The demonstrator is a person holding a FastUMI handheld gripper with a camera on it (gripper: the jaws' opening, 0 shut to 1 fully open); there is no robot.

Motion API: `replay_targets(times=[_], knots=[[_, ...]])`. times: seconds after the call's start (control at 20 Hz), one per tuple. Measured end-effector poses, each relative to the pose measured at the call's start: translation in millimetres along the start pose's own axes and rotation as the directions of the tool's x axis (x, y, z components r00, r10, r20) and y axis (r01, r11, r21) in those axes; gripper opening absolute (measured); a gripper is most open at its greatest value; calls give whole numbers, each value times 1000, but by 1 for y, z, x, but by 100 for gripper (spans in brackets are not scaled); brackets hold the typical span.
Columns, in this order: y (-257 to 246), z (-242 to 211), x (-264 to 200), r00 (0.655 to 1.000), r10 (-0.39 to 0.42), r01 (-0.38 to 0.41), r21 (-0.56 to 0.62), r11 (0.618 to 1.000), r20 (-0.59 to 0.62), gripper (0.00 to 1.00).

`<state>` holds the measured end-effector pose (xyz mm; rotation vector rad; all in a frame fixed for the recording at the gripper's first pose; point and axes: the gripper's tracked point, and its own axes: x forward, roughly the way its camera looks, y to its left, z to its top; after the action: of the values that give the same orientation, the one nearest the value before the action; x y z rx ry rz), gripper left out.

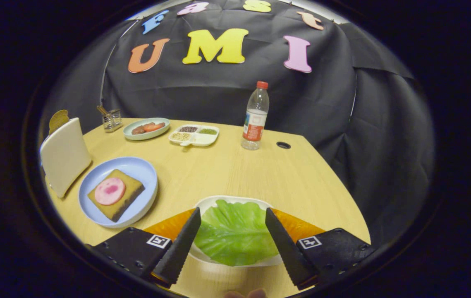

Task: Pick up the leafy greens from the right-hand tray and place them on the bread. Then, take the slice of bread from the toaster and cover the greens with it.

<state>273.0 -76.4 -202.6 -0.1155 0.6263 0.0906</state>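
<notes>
Gripper (233, 217) fingers spread, released, straddling lettuce leaf (235, 236) in near tray (235, 200) (lined up for pinch); bread (115, 194) waits left.

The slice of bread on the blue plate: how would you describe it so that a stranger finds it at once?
On the round wooden table, look beside the white toaster for the pale blue round plate. The square brown slice of bread lies on it, left of the open tongs over the green lettuce leaf. It alone carries a round pink slice of meat.
</notes>
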Motion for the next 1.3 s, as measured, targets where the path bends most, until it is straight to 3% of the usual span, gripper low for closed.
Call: replay_targets(times=[0.15,0.35,0.4,0.45,0.5,0.6,0.7,0.75,0.8,0.95,1.3], knots=[[-3,-18,15,999,10,-10,-3,1000,-45,96],[0,-24,20,994,84,-82,38,996,-65,97],[3,-26,22,993,102,-99,47,994,-64,95],[0,-25,23,993,100,-98,38,994,-59,84],[0,-24,24,993,108,-106,32,994,-45,84],[5,-22,24,992,121,-120,27,992,-45,42],[5,-22,25,992,112,-111,21,994,-53,8],[6,-23,26,992,107,-105,33,994,-61,8],[5,-19,23,992,106,-103,45,994,-64,1],[2,-6,18,994,102,-98,81,992,-38,0],[14,42,-27,980,168,-188,226,956,104,0]])
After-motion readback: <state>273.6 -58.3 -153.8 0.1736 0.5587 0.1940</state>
